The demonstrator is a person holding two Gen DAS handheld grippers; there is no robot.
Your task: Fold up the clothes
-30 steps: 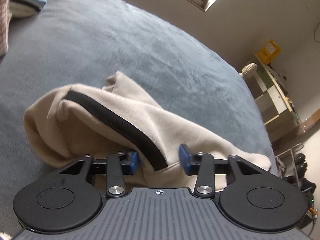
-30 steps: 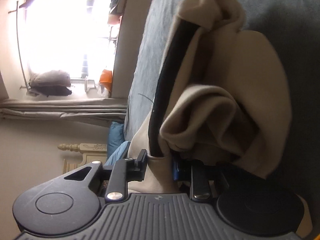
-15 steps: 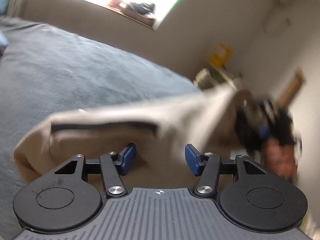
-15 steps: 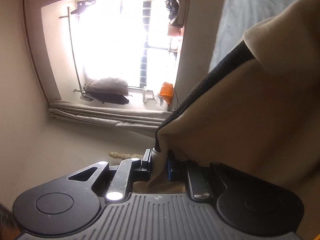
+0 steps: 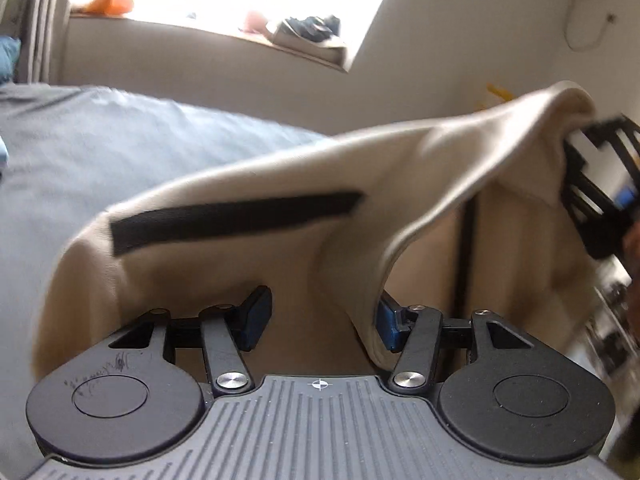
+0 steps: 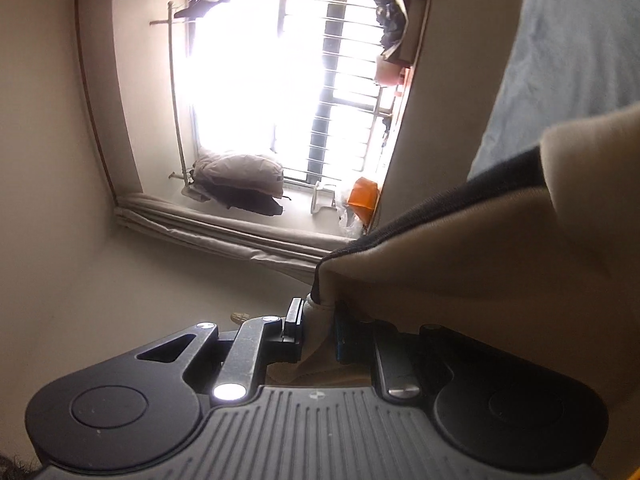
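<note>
A beige garment with a black stripe hangs lifted above the grey-blue bed. It stretches from low on the left up to the right, where the right gripper's black body holds its top corner. My left gripper is open. Cloth hangs between its blue pads and one fold rests against the right pad, but nothing is pinched. In the right wrist view my right gripper is shut on the garment's hem, beside the black stripe.
The bed fills the right side of the right wrist view. A barred window with bundled clothes and an orange bag on its sill lies ahead. A person's hand shows at the right edge. Blurred shelving stands behind it.
Both grippers have risen and the garment has come up off the bed, now stretched between them. The left jaws have opened wider. The right gripper has swung from the bed towards the window.
</note>
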